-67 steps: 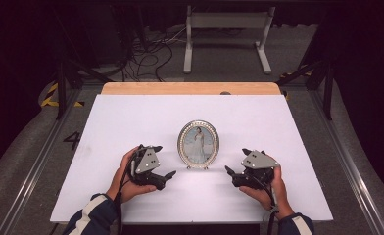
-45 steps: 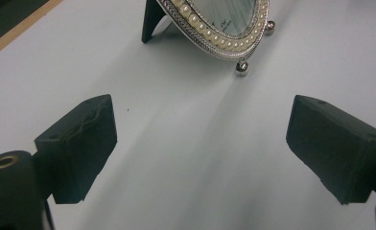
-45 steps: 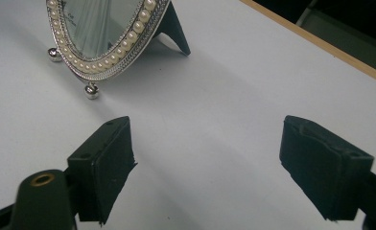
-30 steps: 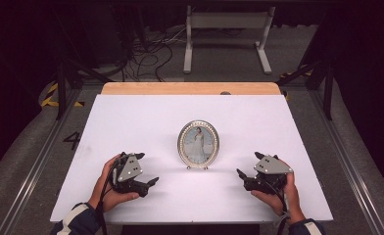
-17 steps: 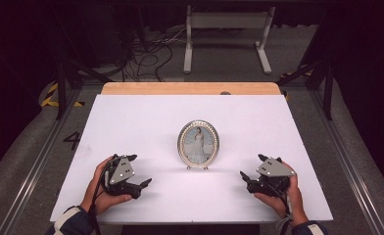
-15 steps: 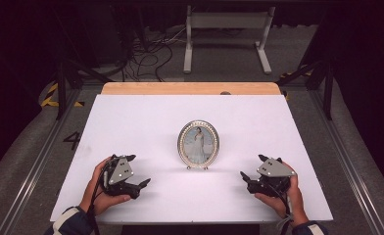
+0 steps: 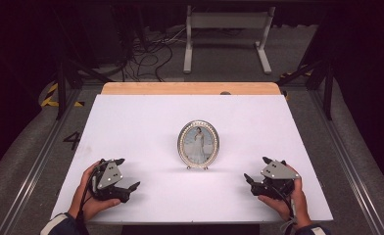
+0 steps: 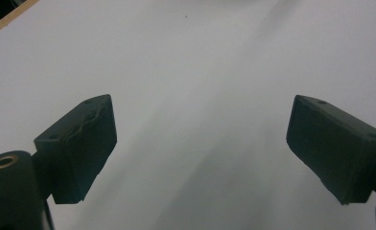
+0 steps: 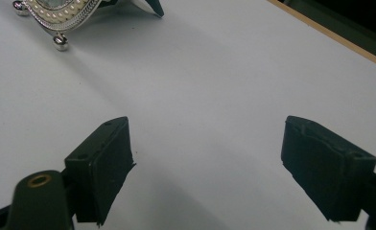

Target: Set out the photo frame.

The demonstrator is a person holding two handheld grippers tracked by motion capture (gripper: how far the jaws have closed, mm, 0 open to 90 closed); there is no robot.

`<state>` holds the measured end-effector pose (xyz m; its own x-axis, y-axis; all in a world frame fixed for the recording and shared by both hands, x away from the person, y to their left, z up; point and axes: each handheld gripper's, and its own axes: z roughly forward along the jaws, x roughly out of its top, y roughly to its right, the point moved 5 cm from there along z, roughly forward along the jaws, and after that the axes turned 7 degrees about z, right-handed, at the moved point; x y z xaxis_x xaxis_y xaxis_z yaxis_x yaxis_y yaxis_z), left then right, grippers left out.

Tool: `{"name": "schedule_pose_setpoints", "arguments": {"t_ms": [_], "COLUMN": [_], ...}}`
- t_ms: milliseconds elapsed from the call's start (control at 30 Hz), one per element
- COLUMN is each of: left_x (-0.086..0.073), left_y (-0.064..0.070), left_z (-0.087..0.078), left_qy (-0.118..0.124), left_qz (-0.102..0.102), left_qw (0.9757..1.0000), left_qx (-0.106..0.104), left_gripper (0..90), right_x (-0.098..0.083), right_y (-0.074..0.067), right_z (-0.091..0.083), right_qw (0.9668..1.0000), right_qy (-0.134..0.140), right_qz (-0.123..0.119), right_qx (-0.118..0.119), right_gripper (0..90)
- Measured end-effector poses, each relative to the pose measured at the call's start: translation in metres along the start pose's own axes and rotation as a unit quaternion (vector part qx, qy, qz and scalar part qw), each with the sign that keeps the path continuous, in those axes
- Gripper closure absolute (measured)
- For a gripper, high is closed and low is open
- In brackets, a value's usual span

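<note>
Oval picture frame (image 7: 198, 145) stands upright between and beyond the left gripper (image 7: 125, 173) and right gripper (image 7: 256, 170), both spread wide, empty; a careless nudge could tip it on its small feet.

Both hand-held black tongs have drawn back from the oval silver picture frame with its pearl-beaded rim (image 7: 198, 145). Earlier, the left tongs (image 7: 127, 174) and the right tongs (image 7: 255, 171) sat close on either side of the frame. Since then each has slid outward and toward the near edge of the white table (image 7: 146, 122), so both now lie well apart from the frame, jaws spread wide.
</note>
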<state>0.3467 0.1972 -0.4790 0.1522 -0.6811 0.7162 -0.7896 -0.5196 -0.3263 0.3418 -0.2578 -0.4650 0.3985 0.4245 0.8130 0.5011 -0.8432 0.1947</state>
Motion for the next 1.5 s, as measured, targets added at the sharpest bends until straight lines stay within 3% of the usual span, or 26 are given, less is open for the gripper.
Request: {"name": "schedule_pose_setpoints", "arguments": {"t_ms": [100,500,967,1133,1367,1500], "left_x": [-0.006,-0.033,-0.059,-0.066,-0.070,-0.071], "left_y": [-0.002,-0.008,-0.016,-0.020,-0.026,-0.026], "left_z": [-0.004,-0.020,-0.034,-0.038,-0.045,-0.046], "left_qy": [-0.009,-0.016,-0.011,0.002,0.045,0.046], "left_qz": [0.001,-0.027,-0.064,-0.087,-0.140,-0.141], "left_qw": [0.9999,0.9994,0.9976,0.9959,0.9888,0.9886], "left_qx": [0.008,0.017,0.023,0.024,0.024,0.026], "left_gripper": [10.9,10.9,10.9,10.9,11.0,11.0], "right_x": [-0.002,-0.012,-0.029,-0.038,-0.053,-0.053], "right_y": [0.002,0.012,0.029,0.035,0.046,0.051], "right_z": [-0.001,-0.010,-0.020,-0.024,-0.031,-0.035], "right_qw": [1.0000,0.9996,0.9980,0.9969,0.9920,0.9895], "right_qy": [0.000,0.000,-0.001,-0.002,0.009,0.026], "right_qz": [0.003,0.020,0.050,0.066,0.118,0.134], "right_qx": [-0.003,-0.018,-0.039,-0.043,-0.044,-0.048], "right_gripper": [18.3,17.9,17.4,17.4,16.8,16.7]}}
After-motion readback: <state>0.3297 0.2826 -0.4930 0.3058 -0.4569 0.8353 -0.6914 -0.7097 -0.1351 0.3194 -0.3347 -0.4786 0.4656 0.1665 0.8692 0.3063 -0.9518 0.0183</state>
